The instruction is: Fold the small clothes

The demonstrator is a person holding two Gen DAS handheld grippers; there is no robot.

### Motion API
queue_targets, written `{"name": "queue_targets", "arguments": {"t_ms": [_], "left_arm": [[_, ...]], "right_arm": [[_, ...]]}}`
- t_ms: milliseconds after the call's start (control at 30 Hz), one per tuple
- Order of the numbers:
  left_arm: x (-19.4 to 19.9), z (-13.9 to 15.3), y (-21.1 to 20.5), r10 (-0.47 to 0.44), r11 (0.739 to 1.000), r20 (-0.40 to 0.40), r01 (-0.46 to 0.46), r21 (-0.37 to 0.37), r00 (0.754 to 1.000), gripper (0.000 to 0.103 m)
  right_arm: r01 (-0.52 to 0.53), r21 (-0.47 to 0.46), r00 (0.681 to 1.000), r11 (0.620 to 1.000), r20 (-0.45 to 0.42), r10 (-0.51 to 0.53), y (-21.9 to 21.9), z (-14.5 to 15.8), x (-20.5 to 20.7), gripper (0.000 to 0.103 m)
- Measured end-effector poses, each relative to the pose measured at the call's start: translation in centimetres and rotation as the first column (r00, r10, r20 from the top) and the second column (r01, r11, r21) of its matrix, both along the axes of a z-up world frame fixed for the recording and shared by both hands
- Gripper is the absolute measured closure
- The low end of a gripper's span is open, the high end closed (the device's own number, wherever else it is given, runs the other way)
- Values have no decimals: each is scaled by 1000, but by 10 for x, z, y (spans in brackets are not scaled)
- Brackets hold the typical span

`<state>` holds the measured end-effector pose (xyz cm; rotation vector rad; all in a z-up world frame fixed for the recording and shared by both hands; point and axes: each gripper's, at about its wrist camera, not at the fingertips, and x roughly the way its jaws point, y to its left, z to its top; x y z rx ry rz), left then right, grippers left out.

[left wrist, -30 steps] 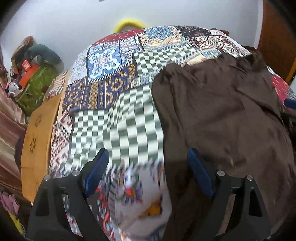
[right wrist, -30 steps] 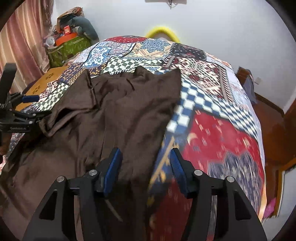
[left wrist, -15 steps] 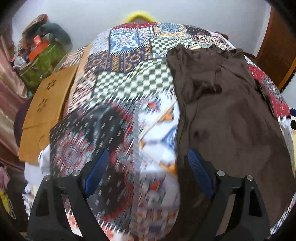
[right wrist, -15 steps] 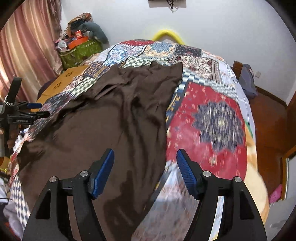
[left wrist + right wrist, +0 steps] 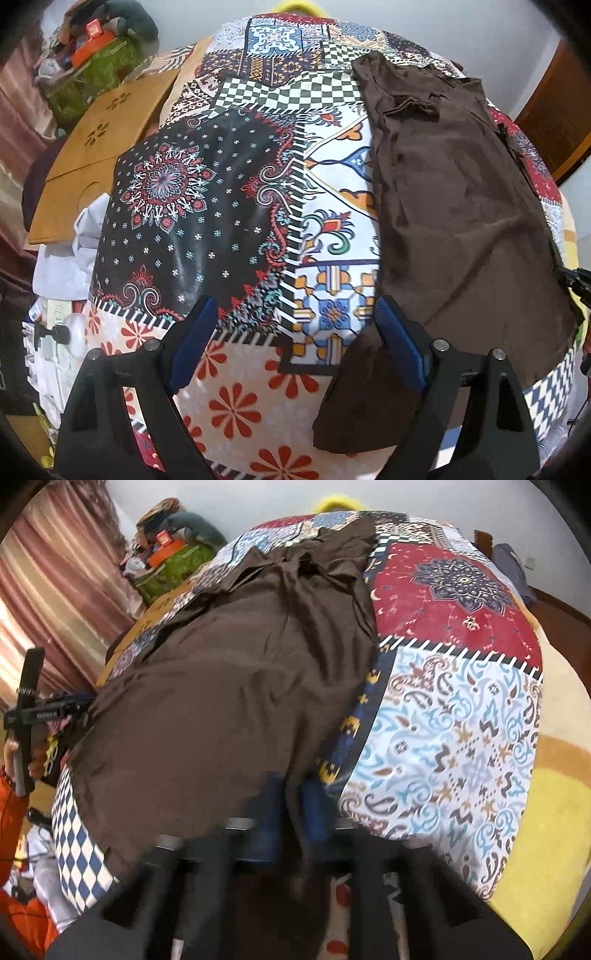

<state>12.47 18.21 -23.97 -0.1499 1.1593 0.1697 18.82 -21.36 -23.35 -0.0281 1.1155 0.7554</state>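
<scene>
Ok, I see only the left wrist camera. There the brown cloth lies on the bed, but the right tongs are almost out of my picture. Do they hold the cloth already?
Observer: Yes. The right tongs have just been closing and are now shut on the near hem of the brown cloth.
Operator: Which part of the hem?
Observer: Its right corner, beside the blue and yellow strip of the bedcover.
Operator: Is something lying to the right of the cloth?
Observer: No, only red and pale patterned patches of the bedcover show there.
</scene>
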Motion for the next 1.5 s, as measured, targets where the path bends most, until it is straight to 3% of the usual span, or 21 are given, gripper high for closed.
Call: {"name": "queue_targets", "arguments": {"t_ms": [167, 300, 367, 433, 500, 567, 667, 733, 800, 967, 1133, 1267, 1500], "left_arm": [[-7, 6, -12, -30, 999, 21, 31, -42, 999, 15], [-15, -1, -26, -78, 997, 1, 78, -31, 997, 15], [-19, -3, -27, -78, 996, 1, 78, -38, 997, 15], [-23, -4, -24, -65, 995, 1, 65, -73, 998, 19], [-28, -5, -20, -51, 988, 2, 51, -143, 999, 31], [-33, -5, -20, -48, 979, 3, 48, -199, 999, 40], [-38, -3, -27, -63, 977, 19, 66, -203, 998, 60], [-40, 0, -32, -73, 976, 22, 76, -204, 997, 85], [-41, 3, -36, -80, 975, 21, 83, -205, 997, 97], [-43, 26, -41, -78, 984, 67, 88, -153, 995, 99], [-43, 79, -40, -80, 989, 200, 102, -103, 977, 99], [-33, 116, -43, -94, 991, 286, 116, -61, 954, 99], [10, 168, -42, -85, 992, 396, 114, -50, 914, 99]], "right_arm": [[11, -90, 999, 996, 34, -8, -9, 3, -4, 98], [51, -85, 999, 995, 17, -49, -27, 8, -12, 97], [65, -82, 998, 995, 12, -64, -35, 11, -17, 88], [79, -80, 997, 994, 5, -79, -38, 13, -22, 56], [81, -75, 997, 994, 5, -81, -40, 12, -29, 50], [68, -75, 998, 995, 5, -68, -38, 10, -34, 50], [86, -44, 996, 995, -18, -87, -37, 1, -40, 54], [94, 11, 994, 995, -59, -94, -38, -4, -40, 80], [101, 70, 991, 992, -98, -94, -38, -6, -41, 93], [52, 38, 999, 998, -7, -52, -27, 9, -48, 98], [73, 74, 990, 995, 113, -81, -32, 47, -41, 98], [86, 125, 967, 988, 230, -113, -36, 86, -30, 98], [107, 185, 909, 977, 380, -172, -33, 137, -9, 98]]}}
